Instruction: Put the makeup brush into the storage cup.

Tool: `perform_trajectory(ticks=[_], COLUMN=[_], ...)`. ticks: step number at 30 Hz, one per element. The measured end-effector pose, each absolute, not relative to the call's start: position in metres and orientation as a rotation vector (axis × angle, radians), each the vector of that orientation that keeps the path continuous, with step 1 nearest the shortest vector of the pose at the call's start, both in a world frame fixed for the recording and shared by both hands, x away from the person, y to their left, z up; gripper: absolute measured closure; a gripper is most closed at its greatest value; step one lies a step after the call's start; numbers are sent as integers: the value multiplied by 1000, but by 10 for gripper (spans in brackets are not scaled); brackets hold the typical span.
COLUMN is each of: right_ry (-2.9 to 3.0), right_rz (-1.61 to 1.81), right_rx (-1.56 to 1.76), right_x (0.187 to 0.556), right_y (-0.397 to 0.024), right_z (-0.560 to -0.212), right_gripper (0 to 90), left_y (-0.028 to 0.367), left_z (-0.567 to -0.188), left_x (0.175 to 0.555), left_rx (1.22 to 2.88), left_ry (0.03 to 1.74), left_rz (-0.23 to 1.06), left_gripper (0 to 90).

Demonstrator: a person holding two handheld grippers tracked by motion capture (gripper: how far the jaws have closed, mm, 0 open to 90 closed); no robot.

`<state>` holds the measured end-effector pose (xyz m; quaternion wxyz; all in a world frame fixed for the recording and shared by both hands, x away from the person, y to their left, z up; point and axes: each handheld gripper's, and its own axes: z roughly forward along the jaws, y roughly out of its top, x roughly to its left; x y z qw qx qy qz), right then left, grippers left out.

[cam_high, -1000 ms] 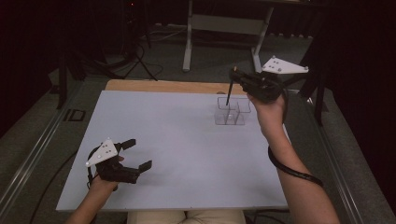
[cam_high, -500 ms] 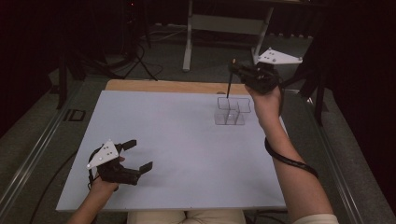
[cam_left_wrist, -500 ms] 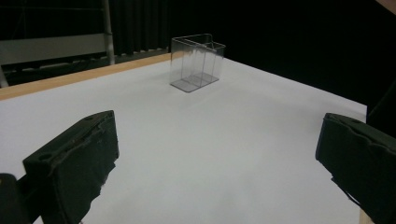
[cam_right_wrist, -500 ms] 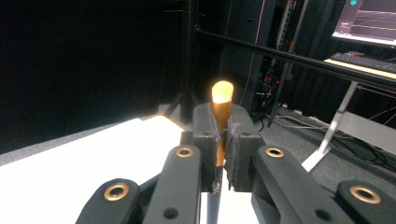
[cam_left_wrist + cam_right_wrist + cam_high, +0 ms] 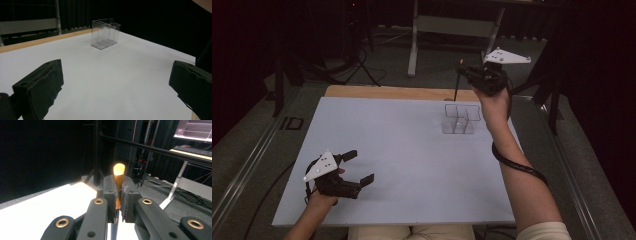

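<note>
Pencil-like stick with an orange end is clamped tight in the right gripper, hanging tip-down, up in the air over the table's far edge, just behind the clear divided organizer. Organizer sits near the far right corner of the white table, compartments look empty. Left gripper idles wide apart, holding nothing, near the front left corner. Judging by this: pick done, drop into a compartment not yet done.

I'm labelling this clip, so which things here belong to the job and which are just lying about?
In the job: the pen clamped in the right gripper; the clear organizer below it.
Lying about: the open left gripper, idle on the white table; the metal stand behind.
</note>
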<state>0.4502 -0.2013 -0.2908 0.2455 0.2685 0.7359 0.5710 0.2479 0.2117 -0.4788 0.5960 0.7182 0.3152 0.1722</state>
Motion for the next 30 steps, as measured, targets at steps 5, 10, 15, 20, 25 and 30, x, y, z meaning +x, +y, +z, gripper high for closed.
perform_trajectory(ticks=[5,10,15,20,25,30], right_ry=[1998,1992,1985,1975,1980,1981], right_rz=[1552,1531,1515,1514,1496,1489], right_rx=[753,777,808,840,866,884], right_x=[457,462,468,473,478,482], right_y=[-201,-200,-201,-203,-204,-205], right_z=[-296,-302,-314,-323,-331,-338], right_gripper=[839,839,839,839,839,839], left_y=[212,214,213,213,213,212], left_z=[-479,-479,-480,-481,-481,-482], left_x=[247,246,246,246,247,247], left_rx=[1675,1668,1668,1674,1677,1682], left_ry=[731,732,732,731,730,727], left_rz=[401,401,395,391,382,377], left_gripper=[4,4,4,4,4,4])
